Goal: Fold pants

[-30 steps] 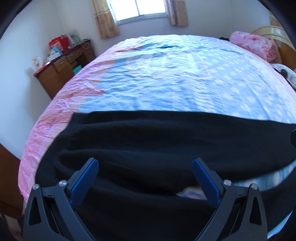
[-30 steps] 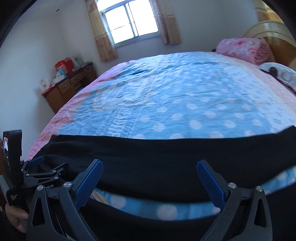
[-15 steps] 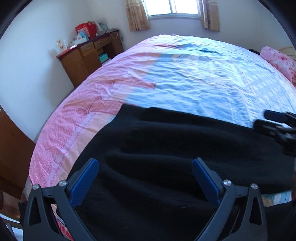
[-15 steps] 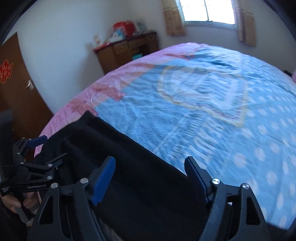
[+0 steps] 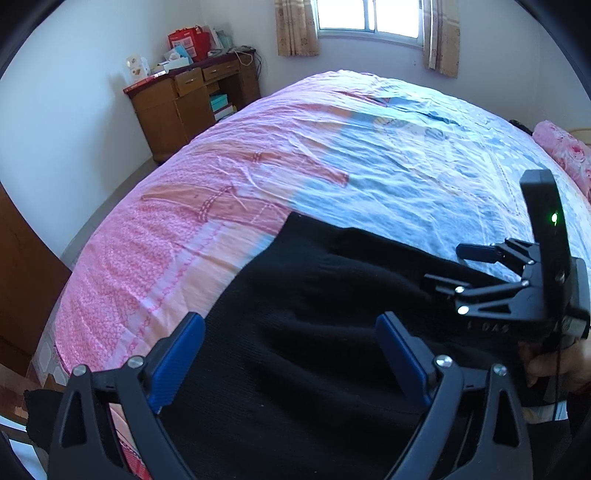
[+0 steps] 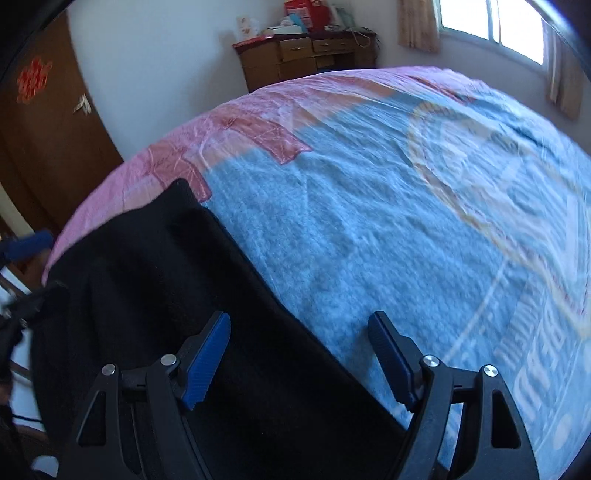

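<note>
Lying across the near edge of the bed point(image 5: 388, 155), the black pants point(image 5: 314, 332) spread over the pink and blue bedspread point(image 6: 388, 229) as a dark, softly wrinkled mass. The left gripper point(image 5: 291, 354) hangs above them with its blue-padded fingers point(image 5: 177, 358) set wide apart; the jaws are closing a little, and nothing is pinched between them, though black fabric fills the view beneath and between the pads. Beyond the left fingertips the cloth ends at a corner where pink bedspread meets blue. To the right of the left fingers, the right gripper point(image 5: 480, 273) reaches in over the pants from the side, a hand point(image 5: 554, 365) wrapped round its handle and a small green light glowing on the upright black block mounted on it.

In the right wrist view, the right gripper point(image 6: 299, 354) has its jaws parted fairly wide, not at their widest, and it grips nothing. Its left finger point(image 6: 207, 358) sits over black fabric, while its right finger point(image 6: 391, 358) sits over bare blue bedspread, so the long straight edge of the pants runs diagonally between the two fingertips. Whether either pad touches the cloth, I cannot tell. Far beyond the fingers stand a wooden dresser point(image 5: 192, 99) against the white wall and a curtained window point(image 5: 369, 18).
</note>
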The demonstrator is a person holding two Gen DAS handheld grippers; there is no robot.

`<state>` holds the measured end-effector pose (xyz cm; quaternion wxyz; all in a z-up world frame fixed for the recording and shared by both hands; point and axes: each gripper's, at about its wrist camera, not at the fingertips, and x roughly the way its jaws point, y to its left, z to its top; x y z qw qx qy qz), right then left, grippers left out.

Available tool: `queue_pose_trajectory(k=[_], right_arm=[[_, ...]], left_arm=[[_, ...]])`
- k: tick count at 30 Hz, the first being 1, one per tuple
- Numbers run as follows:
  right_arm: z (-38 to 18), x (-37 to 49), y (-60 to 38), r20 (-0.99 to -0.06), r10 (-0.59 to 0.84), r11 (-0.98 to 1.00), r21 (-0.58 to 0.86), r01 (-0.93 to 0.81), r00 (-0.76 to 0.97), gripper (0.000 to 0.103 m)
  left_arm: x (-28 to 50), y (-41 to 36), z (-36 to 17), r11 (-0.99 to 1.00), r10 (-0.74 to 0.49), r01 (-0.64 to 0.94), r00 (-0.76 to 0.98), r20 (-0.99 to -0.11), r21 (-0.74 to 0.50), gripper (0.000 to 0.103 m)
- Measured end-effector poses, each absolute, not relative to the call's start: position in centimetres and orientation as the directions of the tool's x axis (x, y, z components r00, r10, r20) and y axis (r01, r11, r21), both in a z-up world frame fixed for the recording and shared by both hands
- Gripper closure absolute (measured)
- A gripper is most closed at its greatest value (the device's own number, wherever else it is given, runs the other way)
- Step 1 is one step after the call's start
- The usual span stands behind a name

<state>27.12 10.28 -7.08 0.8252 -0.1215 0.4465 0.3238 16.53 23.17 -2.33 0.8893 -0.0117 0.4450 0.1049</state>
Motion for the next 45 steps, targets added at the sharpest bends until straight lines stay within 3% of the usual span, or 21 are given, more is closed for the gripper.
queue_pose_trajectory(k=[1,2,3,4,5,12,16,24,29,34,36,38,40,42,45], right_arm=[[-7.2,27.0,10.6,-0.816,0.419,0.757,0.072,-0.65,0.397,0.027],[-7.2,26.8,10.8,-0.814,0.422,0.75,0.068,-0.658,0.398,0.041],[-7.1,26.6,10.8,-0.809,0.445,0.735,0.086,-0.672,0.383,0.065],[-6.8,26.4,10.9,-0.806,0.473,0.715,0.116,-0.69,0.355,0.076],[-6.7,26.4,11.0,-0.81,0.475,0.708,0.12,-0.696,0.344,0.095],[-2.0,22.1,11.2,-0.74,0.526,0.698,0.093,-0.71,0.419,0.098],[0.2,15.8,11.9,-0.692,0.57,0.624,0.012,-0.782,0.444,0.098],[-4.2,7.1,13.8,-0.685,0.478,0.548,-0.257,-0.796,0.55,0.098],[-5.6,4.1,15.2,-0.609,0.427,0.505,-0.452,-0.735,0.668,0.098],[-5.9,2.7,15.9,-0.58,0.435,0.481,-0.497,-0.722,0.689,0.098],[-5.9,2.1,15.9,-0.575,0.445,0.476,-0.497,-0.726,0.686,0.098],[-6.1,1.3,15.9,-0.563,0.445,0.468,-0.517,-0.717,0.697,0.098],[-6.2,1.1,15.6,-0.57,0.45,0.481,-0.494,-0.724,0.687,0.098],[-6.0,1.2,14.9,-0.573,0.462,0.524,-0.439,-0.73,0.676,0.098],[-4.7,2.1,12.8,-0.574,0.477,0.631,-0.305,-0.714,0.666,0.097]], left_arm=[[16.5,23.3,-2.3,0.977,0.175,-0.2,0.584,-0.793,0.068,0.007],[16.4,23.4,-2.2,0.977,0.172,-0.206,0.585,-0.792,0.06,0.007],[16.3,23.6,-2.1,0.977,0.168,-0.208,0.585,-0.793,0.054,0.007],[16.2,23.7,-2.0,0.976,0.163,-0.211,0.586,-0.794,0.045,0.007],[16.0,23.8,-1.9,0.976,0.162,-0.214,0.587,-0.794,0.041,0.007],[14.2,24.6,-0.4,0.979,0.124,-0.205,0.627,-0.769,-0.01,0.007],[13.2,25.0,-0.4,0.981,0.003,-0.153,0.633,-0.774,-0.121,0.007],[12.2,24.2,-0.8,0.978,-0.098,-0.087,0.62,-0.778,-0.192,0.007],[12.3,23.2,-0.1,0.984,-0.103,-0.05,0.626,-0.773,-0.172,0.003],[14.2,23.4,-1.5,0.975,-0.122,-0.077,0.598,-0.792,-0.208,0.003],[14.7,24.1,-2.6,0.968,-0.096,-0.134,0.585,-0.805,-0.213,0.015],[14.8,24.8,-3.8,0.956,-0.116,-0.153,0.582,-0.805,-0.249,0.058],[14.6,25.6,-5.1,0.922,-0.213,-0.147,0.58,-0.786,-0.358,0.082],[14.1,26.3,-5.7,0.889,-0.255,-0.159,0.606,-0.753,-0.429,0.083],[13.5,26.1,-5.5,0.889,-0.241,-0.158,0.636,-0.733,-0.43,0.085]])
